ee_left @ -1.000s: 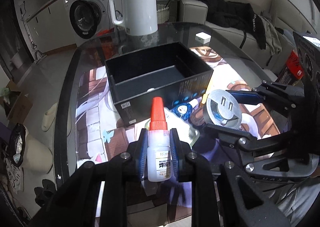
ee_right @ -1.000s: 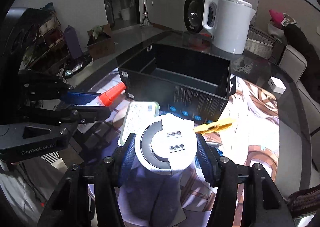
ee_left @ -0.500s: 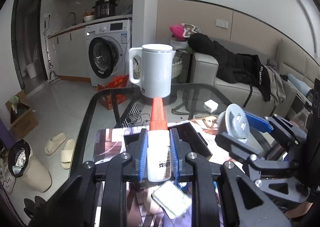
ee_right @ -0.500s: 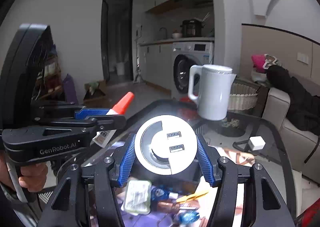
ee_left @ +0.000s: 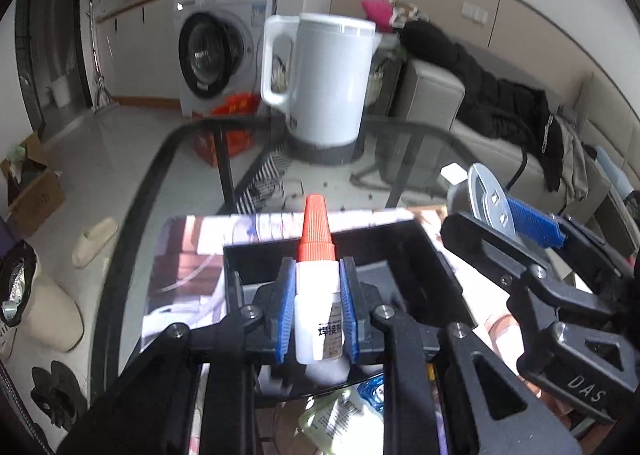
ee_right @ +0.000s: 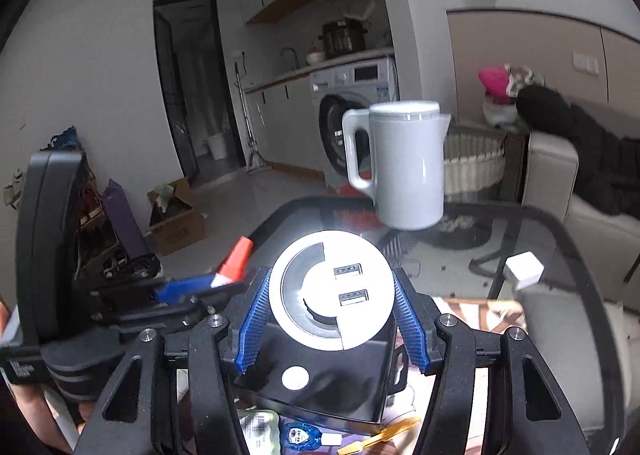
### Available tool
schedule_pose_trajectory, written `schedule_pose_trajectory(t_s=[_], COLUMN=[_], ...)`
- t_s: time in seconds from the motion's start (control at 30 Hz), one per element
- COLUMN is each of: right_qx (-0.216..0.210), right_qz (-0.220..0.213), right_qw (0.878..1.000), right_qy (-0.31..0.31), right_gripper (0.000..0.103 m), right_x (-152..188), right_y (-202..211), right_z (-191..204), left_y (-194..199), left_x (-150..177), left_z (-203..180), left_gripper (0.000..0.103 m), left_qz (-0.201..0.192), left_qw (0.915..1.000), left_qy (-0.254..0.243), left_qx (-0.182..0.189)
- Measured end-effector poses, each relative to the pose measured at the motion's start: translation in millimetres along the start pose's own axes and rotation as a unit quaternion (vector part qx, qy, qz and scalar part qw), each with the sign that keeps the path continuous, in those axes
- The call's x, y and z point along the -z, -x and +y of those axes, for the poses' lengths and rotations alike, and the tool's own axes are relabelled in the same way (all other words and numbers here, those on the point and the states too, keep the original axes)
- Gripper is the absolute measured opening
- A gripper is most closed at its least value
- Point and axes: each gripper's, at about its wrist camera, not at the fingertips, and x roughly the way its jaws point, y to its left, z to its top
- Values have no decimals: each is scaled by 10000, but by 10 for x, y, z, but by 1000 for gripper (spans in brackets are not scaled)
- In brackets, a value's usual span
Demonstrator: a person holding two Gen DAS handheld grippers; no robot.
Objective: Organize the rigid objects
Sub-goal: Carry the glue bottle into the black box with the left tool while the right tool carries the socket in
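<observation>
My left gripper (ee_left: 316, 311) is shut on a small white glue bottle (ee_left: 317, 307) with a red ribbed cap, held over the open black box (ee_left: 424, 255). My right gripper (ee_right: 330, 319) is shut on a round white and grey USB socket (ee_right: 330, 289), also above the black box (ee_right: 360, 395). The socket shows in the left wrist view (ee_left: 486, 203) at the right, and the glue bottle's red cap (ee_right: 236, 263) shows at the left of the right wrist view. A small white disc (ee_right: 295, 378) lies inside the box.
A white kettle (ee_left: 324, 79) stands at the far end of the glass table (ee_left: 160, 159). A white adapter (ee_right: 524, 269) lies to the right. A green packet (ee_right: 258, 429), a blue item (ee_right: 300, 435) and a yellow clip (ee_right: 380, 439) lie before the box.
Both grippers lifted their objects off the table, tilted up, and now have come down and forward over the black box.
</observation>
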Motion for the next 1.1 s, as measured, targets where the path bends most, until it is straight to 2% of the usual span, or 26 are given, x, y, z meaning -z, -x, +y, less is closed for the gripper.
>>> schedule_pose_trajectory(t_s=[0.1, 0.3, 0.47, 0.6, 0.73, 0.83, 0.87, 1.0, 1.1], right_qx=[119, 3, -277, -161, -5, 7, -6, -106, -169], right_qz=[323, 981, 1474, 1699, 1885, 1932, 1925, 1875, 1828], right_qw=[9994, 9952, 9885, 9852, 9821, 9812, 9813, 9821, 9828], right_qy=[-22, -9, -201, -134, -7, 0, -18, -135, -196], right_gripper=[59, 59, 59, 59, 59, 59, 59, 62, 63], right_x=[92, 271, 417, 428, 441, 447, 444, 436, 425], right_y=[-190, -448, -567, -563, -557, -547, -539, -516, -481], right_z=[-38, -66, -116, -36, 36, 39, 32, 2, -19], left_y=[-197, -380, -352, -335, -335, -326, -324, -271, -209], left_x=[63, 214, 284, 317, 350, 353, 351, 342, 331], left_z=[-52, -117, -166, -161, -176, -155, -146, -141, -174], left_gripper=[19, 19, 19, 20, 20, 21, 24, 48, 48], left_qz=[371, 1014, 1154, 1339, 1273, 1299, 1294, 1171, 1074], left_qw=[9992, 9941, 9917, 9895, 9891, 9892, 9893, 9910, 9918], left_qy=[-159, -356, -529, -538, -694, -645, -637, -623, -678], left_qx=[-21, -111, -191, -122, -263, -211, -208, -177, -133])
